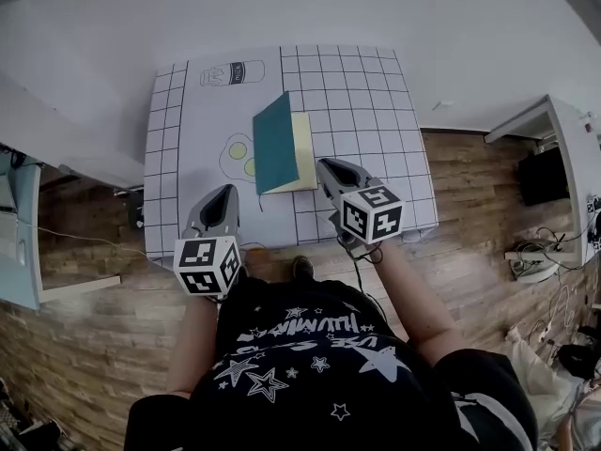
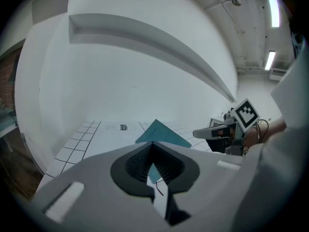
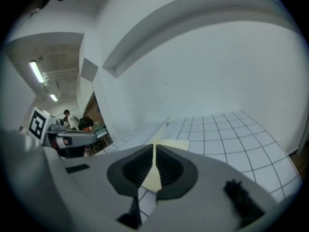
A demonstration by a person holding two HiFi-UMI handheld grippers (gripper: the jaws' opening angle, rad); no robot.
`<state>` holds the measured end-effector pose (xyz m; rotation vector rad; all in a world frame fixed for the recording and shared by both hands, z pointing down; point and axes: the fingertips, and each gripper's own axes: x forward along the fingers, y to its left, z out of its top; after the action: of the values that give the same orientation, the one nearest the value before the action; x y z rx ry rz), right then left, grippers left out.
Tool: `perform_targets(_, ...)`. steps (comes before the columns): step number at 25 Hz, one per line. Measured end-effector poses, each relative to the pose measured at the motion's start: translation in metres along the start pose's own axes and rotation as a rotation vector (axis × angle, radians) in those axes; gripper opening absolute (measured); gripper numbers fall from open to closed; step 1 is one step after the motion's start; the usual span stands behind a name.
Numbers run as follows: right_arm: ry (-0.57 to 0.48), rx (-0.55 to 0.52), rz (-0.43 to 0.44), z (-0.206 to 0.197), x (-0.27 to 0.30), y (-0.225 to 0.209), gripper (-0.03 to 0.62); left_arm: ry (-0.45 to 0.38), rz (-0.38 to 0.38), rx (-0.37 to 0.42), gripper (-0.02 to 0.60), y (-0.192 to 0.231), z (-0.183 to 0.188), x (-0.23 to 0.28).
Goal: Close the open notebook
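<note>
The notebook [image 1: 282, 144] lies in the middle of the white grid mat [image 1: 376, 101]. Its teal cover [image 1: 273, 142] stands tilted up over the cream pages [image 1: 303, 147], neither flat open nor closed. My right gripper [image 1: 325, 165] is shut and empty, its tips just off the pages' lower right edge; I cannot tell if they touch. In the right gripper view its jaws [image 3: 154, 148] point at the cream page [image 3: 174, 145]. My left gripper [image 1: 225, 194] is shut and empty, well short of the notebook at the mat's near left. It faces the teal cover [image 2: 161, 133].
The mat carries a printed bottle outline [image 1: 232, 73] and a fried-egg drawing [image 1: 236, 156] left of the notebook. The small table ends close behind both grippers, over wooden floor [image 1: 470, 186]. A white wall rises beyond the far edge. White furniture [image 1: 563, 144] stands at the right.
</note>
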<state>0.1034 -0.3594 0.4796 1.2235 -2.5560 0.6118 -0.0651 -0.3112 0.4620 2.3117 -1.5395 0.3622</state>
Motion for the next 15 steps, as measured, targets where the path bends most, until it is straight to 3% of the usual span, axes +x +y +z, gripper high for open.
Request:
perform_targets(2,-0.037,-0.041,0.073,0.018,0.000,0.020,0.025,-0.004,0.001,0.005,0.009,-0.002,0.003,0.001)
perform_targets(5,0.030,-0.064,0.129,0.013,0.011,0.040,0.025,-0.002,0.002,0.011,0.009,-0.007,0.004,0.002)
perform_targets(15,0.265,-0.038,0.030,-0.059,0.024,0.005,0.025,0.018,0.033,0.014,0.009,-0.007,-0.004,-0.002)
